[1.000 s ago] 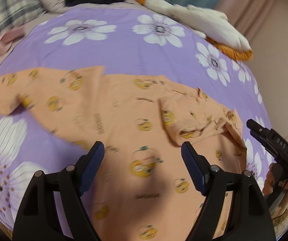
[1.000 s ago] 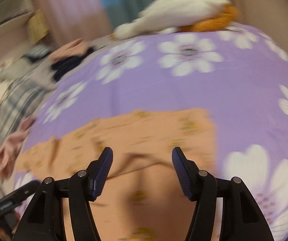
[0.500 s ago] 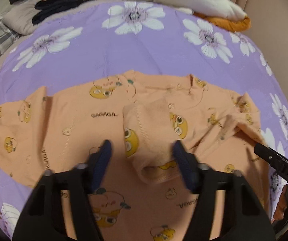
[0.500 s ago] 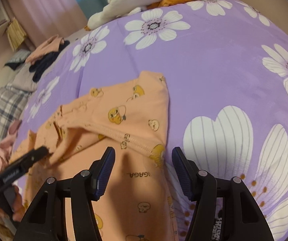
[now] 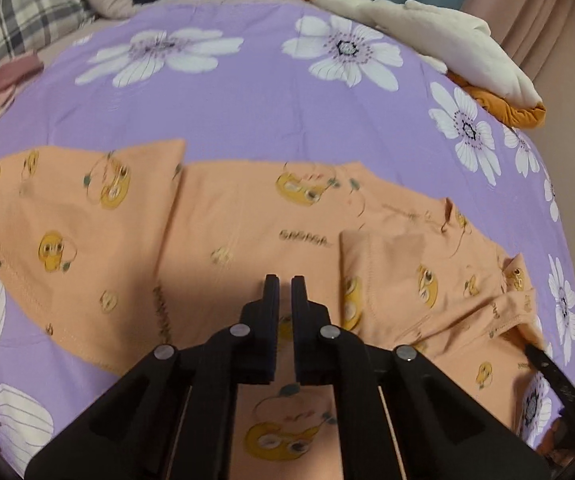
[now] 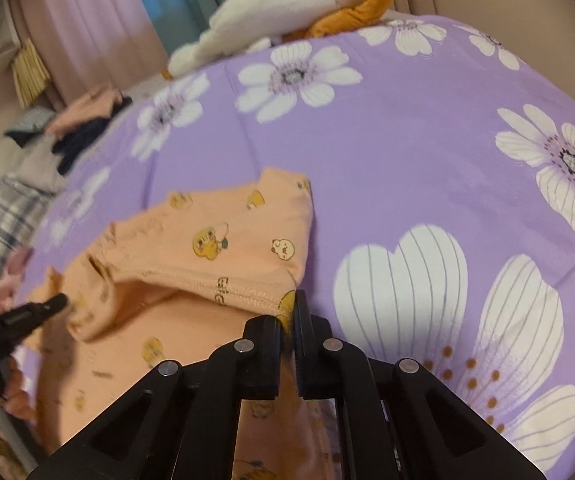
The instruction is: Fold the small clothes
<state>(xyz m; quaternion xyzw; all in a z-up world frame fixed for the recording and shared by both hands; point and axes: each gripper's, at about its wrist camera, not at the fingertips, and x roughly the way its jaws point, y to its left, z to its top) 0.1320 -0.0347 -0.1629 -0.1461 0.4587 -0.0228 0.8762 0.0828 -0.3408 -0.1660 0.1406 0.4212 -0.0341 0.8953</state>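
We have the orange top [image 5: 247, 216] spread on the purple bedspread [image 5: 247, 92]; our left gripper [image 5: 285, 280] and right gripper [image 6: 287, 312] are both pinching its fabric, so next we lift and fold over

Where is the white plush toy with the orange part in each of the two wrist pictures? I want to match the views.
Left wrist view: the white plush toy lies at the upper right, on the far edge of the purple flowered cover.
Right wrist view: the white plush toy lies at the top centre, again at the cover's far edge.
Shared landmark: the orange printed garment, spread on the cover in both views.
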